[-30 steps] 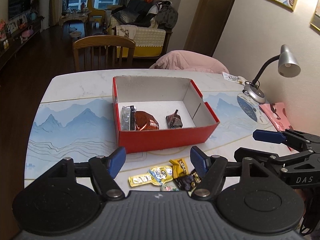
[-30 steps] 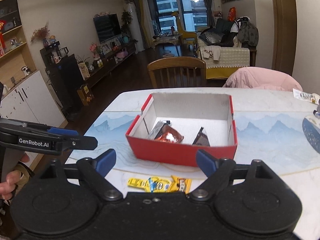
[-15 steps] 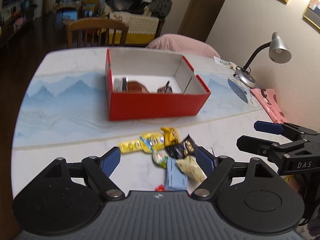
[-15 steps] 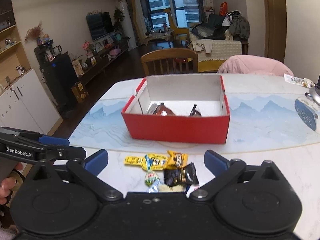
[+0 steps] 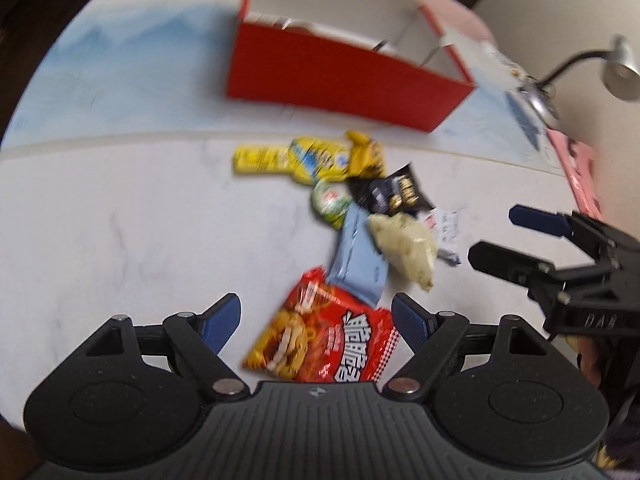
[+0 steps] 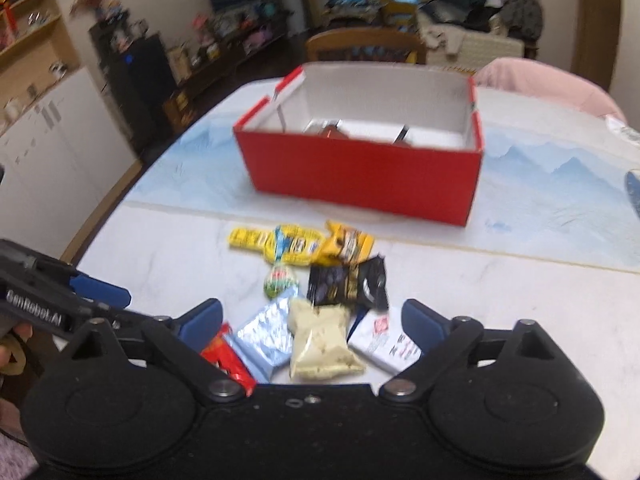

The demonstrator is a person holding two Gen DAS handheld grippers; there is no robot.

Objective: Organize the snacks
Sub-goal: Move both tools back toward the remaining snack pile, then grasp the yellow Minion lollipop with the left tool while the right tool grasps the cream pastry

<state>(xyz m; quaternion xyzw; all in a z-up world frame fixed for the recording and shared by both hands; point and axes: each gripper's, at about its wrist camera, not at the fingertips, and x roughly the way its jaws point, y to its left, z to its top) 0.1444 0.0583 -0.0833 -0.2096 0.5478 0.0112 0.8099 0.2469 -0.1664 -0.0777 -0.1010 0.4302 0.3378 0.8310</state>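
A red box [image 5: 344,68] [image 6: 360,176] with a few snacks inside stands on the table. In front of it lies a pile of snacks: a yellow packet [image 5: 288,160] [image 6: 276,240], a black packet [image 5: 390,194] [image 6: 348,282], a pale blue packet [image 5: 356,256] [image 6: 266,334], a cream packet [image 5: 404,244] [image 6: 320,338], a white packet [image 6: 384,342] and a red noodle packet [image 5: 324,340]. My left gripper [image 5: 316,320] is open just above the red noodle packet. My right gripper [image 6: 310,320] is open over the near end of the pile.
A desk lamp [image 5: 600,64] and a pink item [image 5: 576,168] sit at the table's right edge. A wooden chair [image 6: 364,46] and a pink cushion [image 6: 540,84] stand behind the table. The blue mountain-print mat [image 6: 560,196] lies under the box.
Both grippers have pulled back from the box and tilted down toward the snack pile. The red noodle packet has come into the left wrist view. Both stay open.
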